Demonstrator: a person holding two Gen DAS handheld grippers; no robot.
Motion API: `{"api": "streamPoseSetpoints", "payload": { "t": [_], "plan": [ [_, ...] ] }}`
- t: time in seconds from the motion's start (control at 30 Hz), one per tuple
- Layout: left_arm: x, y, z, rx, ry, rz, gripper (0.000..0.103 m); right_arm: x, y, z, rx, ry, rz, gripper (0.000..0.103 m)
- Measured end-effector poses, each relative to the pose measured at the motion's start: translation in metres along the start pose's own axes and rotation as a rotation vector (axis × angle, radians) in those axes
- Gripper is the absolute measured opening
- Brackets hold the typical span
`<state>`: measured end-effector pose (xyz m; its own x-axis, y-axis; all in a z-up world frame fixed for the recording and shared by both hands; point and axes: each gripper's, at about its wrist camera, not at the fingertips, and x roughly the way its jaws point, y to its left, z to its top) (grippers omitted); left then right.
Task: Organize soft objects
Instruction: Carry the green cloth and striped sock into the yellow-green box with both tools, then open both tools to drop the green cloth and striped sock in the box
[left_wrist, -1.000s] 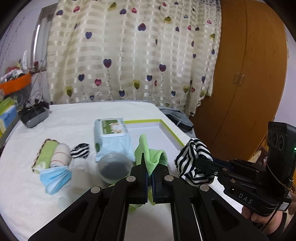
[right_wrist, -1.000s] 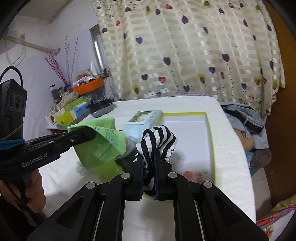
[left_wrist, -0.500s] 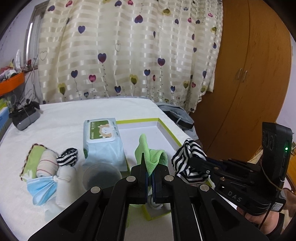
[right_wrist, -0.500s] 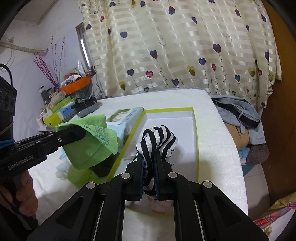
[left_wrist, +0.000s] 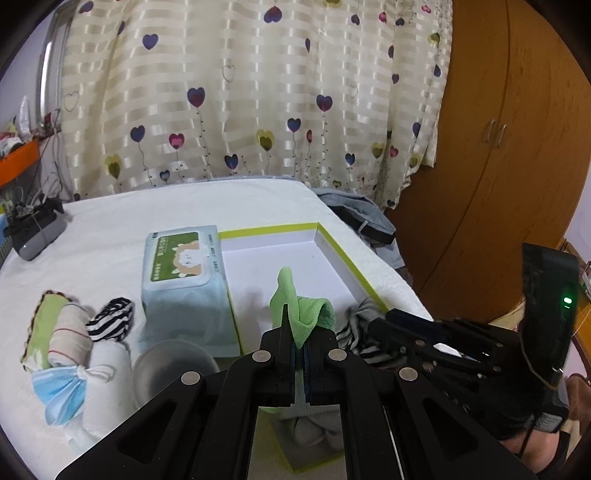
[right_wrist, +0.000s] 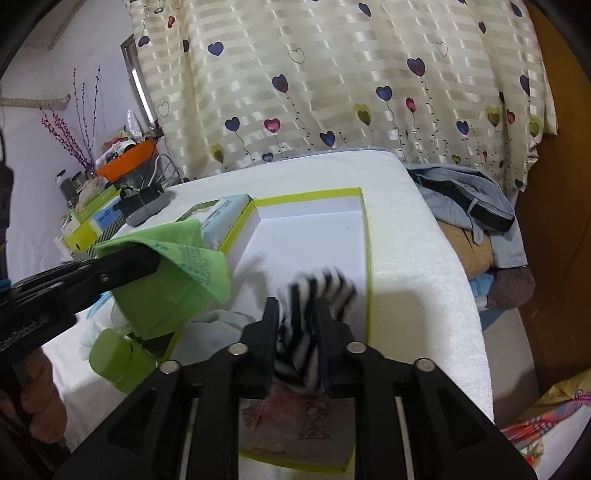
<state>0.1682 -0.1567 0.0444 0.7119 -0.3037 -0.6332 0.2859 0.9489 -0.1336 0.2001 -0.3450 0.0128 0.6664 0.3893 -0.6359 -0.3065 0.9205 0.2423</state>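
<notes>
Hovering over the white, green-rimmed shallow box (right_wrist: 364, 236), the left gripper (left_wrist: 300, 332) is kept clamped on a green microfibre cloth (left_wrist: 301, 314), while the right gripper's (right_wrist: 297, 314) jaws are opening around a black-and-white striped sock (right_wrist: 317, 291).

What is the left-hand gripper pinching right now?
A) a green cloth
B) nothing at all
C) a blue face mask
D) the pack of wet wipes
A: the left gripper is shut on the green cloth, which sticks up from between its fingers above the white box.
</notes>
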Motion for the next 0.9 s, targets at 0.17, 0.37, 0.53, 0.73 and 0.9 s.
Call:
{"api": "streamPoseSetpoints", "payload": {
  "t": [0.17,0.37,0.53,0.73,0.9],
  "plan": [
    [0.015,-0.002,0.001,0.008,0.025,-0.002,0.003,-0.007,0.000,0.001,-0.013,-0.015,0.008,0.046],
    [0.031,-0.002,0.001,-0.001,0.064,-0.030,0.009,-0.012,-0.005,0.001,0.002,-0.030,0.010,0.046],
    [0.033,-0.003,0.000,-0.009,0.077,-0.056,0.020,-0.014,-0.008,0.000,0.019,-0.032,0.003,0.046],
    [0.017,-0.005,-0.002,-0.007,0.060,-0.076,0.021,-0.020,-0.008,-0.001,0.030,-0.039,-0.006,0.046],
    [-0.003,-0.003,-0.004,-0.006,0.032,-0.087,0.021,-0.029,-0.001,-0.004,0.031,-0.048,-0.016,0.046]
  ]
}}
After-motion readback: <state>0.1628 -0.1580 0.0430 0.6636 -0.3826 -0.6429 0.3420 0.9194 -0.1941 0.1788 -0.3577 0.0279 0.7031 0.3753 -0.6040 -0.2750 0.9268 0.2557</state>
